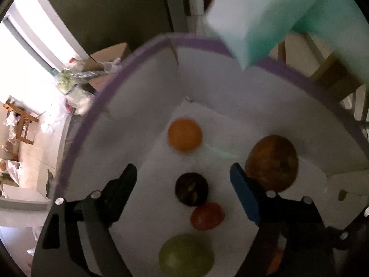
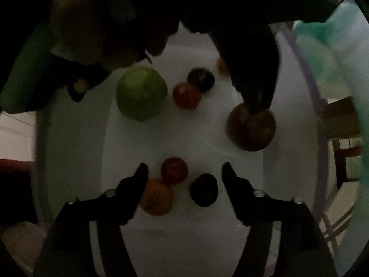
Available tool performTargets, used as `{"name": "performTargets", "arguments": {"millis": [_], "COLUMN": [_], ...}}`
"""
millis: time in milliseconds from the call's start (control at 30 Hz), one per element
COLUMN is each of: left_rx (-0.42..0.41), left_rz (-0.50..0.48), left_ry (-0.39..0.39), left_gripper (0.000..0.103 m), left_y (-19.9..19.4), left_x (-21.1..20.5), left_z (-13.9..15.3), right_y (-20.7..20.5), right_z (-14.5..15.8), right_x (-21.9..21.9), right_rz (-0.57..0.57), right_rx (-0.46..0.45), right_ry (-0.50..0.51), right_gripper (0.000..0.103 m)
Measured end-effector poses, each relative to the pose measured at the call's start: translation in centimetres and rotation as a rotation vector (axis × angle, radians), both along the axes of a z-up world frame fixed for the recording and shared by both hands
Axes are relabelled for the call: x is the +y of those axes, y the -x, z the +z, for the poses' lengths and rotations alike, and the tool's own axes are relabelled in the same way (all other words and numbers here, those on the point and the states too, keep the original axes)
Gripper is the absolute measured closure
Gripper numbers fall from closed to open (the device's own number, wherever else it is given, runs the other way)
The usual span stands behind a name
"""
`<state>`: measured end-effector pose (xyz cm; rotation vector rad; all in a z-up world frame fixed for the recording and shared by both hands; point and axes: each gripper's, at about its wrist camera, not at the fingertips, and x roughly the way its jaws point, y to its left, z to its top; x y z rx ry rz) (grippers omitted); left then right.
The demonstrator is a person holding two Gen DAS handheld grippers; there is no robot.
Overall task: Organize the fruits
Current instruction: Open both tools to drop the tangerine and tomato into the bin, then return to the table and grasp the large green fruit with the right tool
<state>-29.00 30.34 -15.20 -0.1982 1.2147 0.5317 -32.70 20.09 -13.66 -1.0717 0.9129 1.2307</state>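
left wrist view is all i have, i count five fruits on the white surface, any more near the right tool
Observer: Yes, three more lie by the right tool: a red fruit, an orange and a dark fruit.
Operator: is it holding any
Observer: No, it hangs open above them, gripping nothing.
Operator: do those three touch
Observer: The red fruit meets the orange; the dark fruit lies apart.
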Motion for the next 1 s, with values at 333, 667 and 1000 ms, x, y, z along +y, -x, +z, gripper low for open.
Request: {"name": "performTargets", "arguments": {"millis": [333, 667, 1000], "left_rx": [-0.516, -0.661, -0.545], "left_rz": [0.247, -0.308, -0.341], "left_ry": [-0.403, 0.066, 0.271], "left_gripper": [0.001, 0.001, 0.002], "left_y": [5.7, -17.5, -33.5], "left_x": [-5.6, -20.3, -25.2], "left_z": [20.7, 23.1, 15.7], "right_y": [-2.2, -25.9, -45.1], "right_z": [21.8, 21.6, 15.9], "right_x": [-13.1, -34.1, -38.8], "right_rz": [-0.002, -0.987, -1.246], "right_rx": [0.057, -0.105, -0.056], "right_ry": [-0.698, -0.815, -0.679], "right_gripper": [0.017, 0.016, 0.016]}}
